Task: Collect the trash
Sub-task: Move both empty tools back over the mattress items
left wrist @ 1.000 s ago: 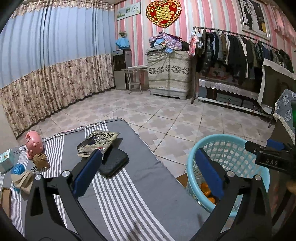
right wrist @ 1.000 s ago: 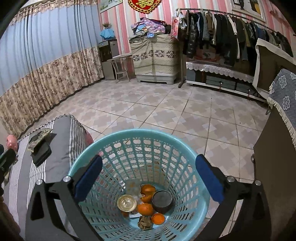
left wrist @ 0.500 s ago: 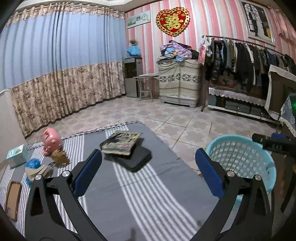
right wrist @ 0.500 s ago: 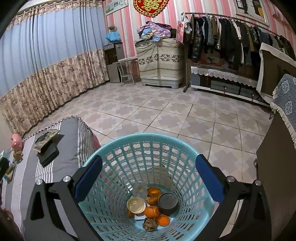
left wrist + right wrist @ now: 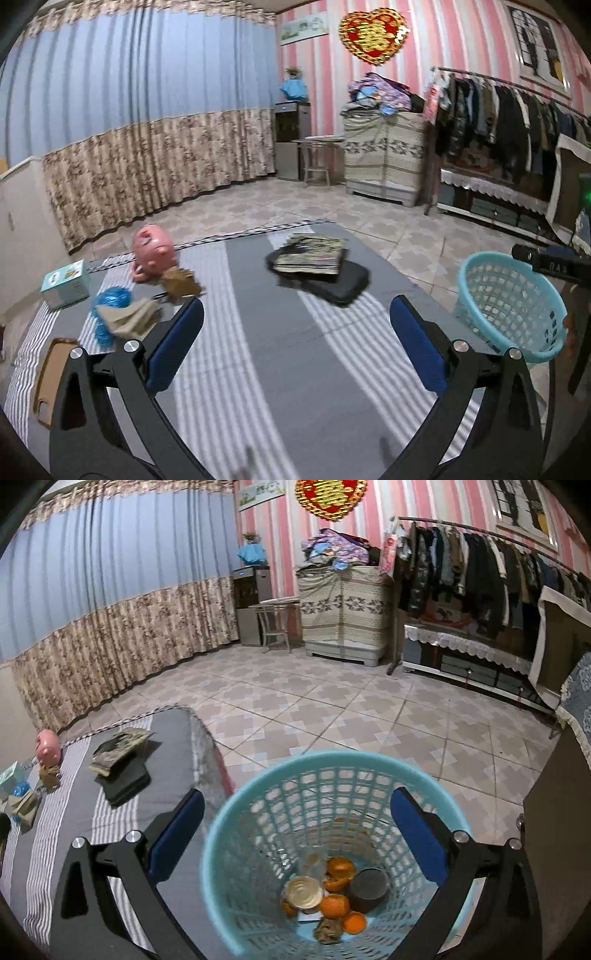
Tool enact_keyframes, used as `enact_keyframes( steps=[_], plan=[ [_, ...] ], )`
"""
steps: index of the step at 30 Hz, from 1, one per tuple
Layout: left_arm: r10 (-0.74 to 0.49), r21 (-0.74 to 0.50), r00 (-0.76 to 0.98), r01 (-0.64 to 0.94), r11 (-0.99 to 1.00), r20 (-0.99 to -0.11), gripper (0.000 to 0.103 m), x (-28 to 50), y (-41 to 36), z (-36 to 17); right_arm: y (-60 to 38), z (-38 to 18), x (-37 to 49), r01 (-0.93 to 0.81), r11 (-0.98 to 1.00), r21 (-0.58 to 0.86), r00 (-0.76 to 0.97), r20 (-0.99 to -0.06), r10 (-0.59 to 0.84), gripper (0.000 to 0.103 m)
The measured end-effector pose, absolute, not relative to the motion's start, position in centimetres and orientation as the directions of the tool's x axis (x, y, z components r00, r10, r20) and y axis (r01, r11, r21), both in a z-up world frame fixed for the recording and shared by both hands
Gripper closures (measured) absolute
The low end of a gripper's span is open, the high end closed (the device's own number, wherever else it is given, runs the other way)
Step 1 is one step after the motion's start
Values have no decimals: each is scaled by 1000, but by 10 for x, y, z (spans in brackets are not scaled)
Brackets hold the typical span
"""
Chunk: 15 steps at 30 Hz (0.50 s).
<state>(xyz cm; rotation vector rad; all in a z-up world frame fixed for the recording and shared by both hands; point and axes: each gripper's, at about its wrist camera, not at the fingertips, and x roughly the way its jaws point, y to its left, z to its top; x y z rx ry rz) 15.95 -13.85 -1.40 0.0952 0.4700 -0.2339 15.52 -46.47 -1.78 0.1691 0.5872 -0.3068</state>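
My left gripper (image 5: 295,310) is open and empty over the grey striped bed (image 5: 280,354). Ahead and to its left lie a crumpled brown paper (image 5: 181,284), a blue plastic wad (image 5: 110,299) and a beige crumpled wrapper (image 5: 129,317). The light-blue basket (image 5: 509,295) stands off the bed's right side. My right gripper (image 5: 297,801) hangs open and empty above that basket (image 5: 332,755). Inside it lie orange peels (image 5: 334,904), a tin lid (image 5: 303,891), a dark can (image 5: 367,884) and a brown paper scrap (image 5: 327,928).
A pink piggy bank (image 5: 153,251), a teal box (image 5: 66,282) and a brown flat piece (image 5: 51,376) sit on the bed's left. A book on a black case (image 5: 317,266) lies mid-bed. Tiled floor (image 5: 332,701) stretches beyond; a dark cabinet (image 5: 557,830) flanks the basket.
The left view has swung left and lifted, bringing the piggy bank and trash toward the centre while the basket slid right. The right gripper stays over the basket, slightly shifted.
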Motion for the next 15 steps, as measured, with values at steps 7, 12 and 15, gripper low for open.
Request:
enact_keyframes(
  steps=[7, 12, 15],
  plan=[
    [-120, 29, 879, 150, 988, -461, 5, 168, -80, -16, -416, -24, 169, 250, 967, 47, 797, -578, -178, 4],
    [-55, -2, 872, 61, 998, -486, 5, 181, -28, -23, -389, -29, 171, 208, 973, 97, 806, -581, -114, 4],
    [-30, -17, 867, 25, 1000, -497, 5, 184, -1, -26, -369, -35, 167, 192, 976, 100, 801, -591, -97, 4]
  ],
)
